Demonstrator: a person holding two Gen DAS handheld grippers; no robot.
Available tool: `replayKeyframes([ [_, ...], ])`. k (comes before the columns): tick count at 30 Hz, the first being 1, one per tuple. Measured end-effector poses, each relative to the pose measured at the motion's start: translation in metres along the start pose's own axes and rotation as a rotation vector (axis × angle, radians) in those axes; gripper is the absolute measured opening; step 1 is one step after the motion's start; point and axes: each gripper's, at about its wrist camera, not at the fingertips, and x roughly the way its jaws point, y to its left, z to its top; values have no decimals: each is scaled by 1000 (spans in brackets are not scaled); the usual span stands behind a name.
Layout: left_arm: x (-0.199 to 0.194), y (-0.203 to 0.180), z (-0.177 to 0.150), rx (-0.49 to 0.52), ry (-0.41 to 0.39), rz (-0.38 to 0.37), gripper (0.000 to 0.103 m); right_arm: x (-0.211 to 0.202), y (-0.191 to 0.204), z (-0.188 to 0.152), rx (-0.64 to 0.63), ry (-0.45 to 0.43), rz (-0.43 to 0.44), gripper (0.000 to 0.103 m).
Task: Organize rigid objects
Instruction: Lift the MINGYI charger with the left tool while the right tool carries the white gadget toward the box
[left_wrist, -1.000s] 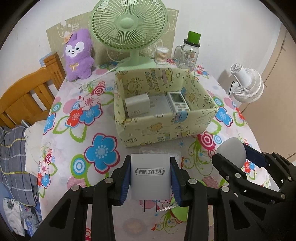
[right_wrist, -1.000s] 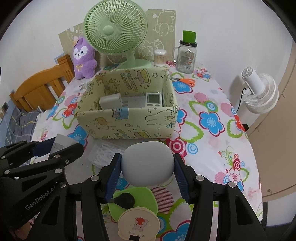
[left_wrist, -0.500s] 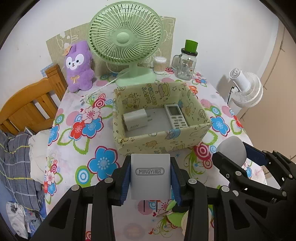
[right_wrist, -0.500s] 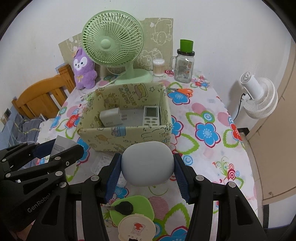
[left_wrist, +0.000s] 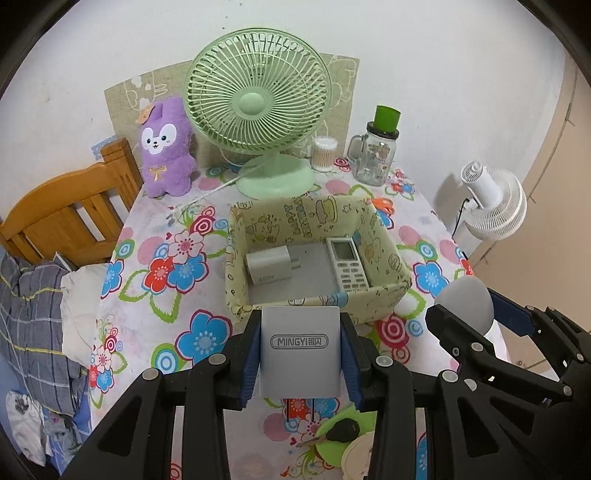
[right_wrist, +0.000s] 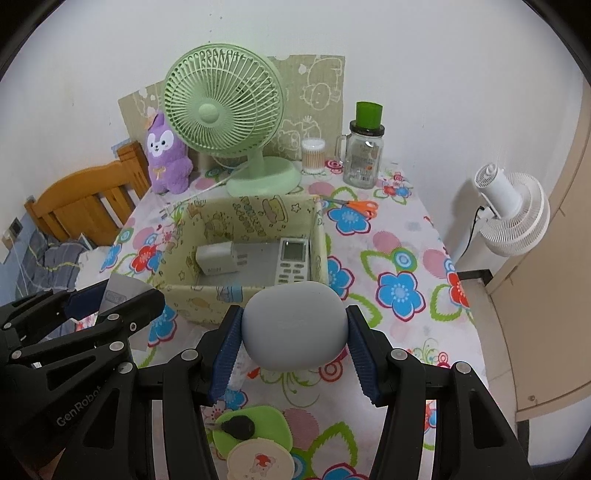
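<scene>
My left gripper (left_wrist: 300, 350) is shut on a white MINGYI charger block (left_wrist: 300, 345), held above the flowered table just in front of the yellow patterned box (left_wrist: 236, 295). My right gripper (right_wrist: 293, 338) is shut on a rounded pale grey case (right_wrist: 293, 328), also in front of that box (right_wrist: 207, 297). Inside the box lie a white plug adapter (left_wrist: 269, 266) and a white remote control (left_wrist: 347, 264). In the left wrist view the right gripper (left_wrist: 467, 308) and its grey case (left_wrist: 465, 301) show at the right.
A green desk fan (left_wrist: 258, 107), a purple plush toy (left_wrist: 164, 147), a cotton-swab tub (left_wrist: 324, 153) and a glass jar mug (left_wrist: 376, 155) stand behind the box. Orange scissors (right_wrist: 354, 206) lie at its right. A black key (right_wrist: 238, 424) on a green coaster sits below my grippers.
Both grippers have risen with their objects still gripped. The box now looks smaller and farther away, and its inside shows more fully.
</scene>
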Motion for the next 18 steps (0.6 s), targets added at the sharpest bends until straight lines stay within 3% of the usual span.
replayKeyframes([
  [18, 16, -5, 30, -37, -28, 21, 39, 20, -12, 33, -37, -7, 25, 58],
])
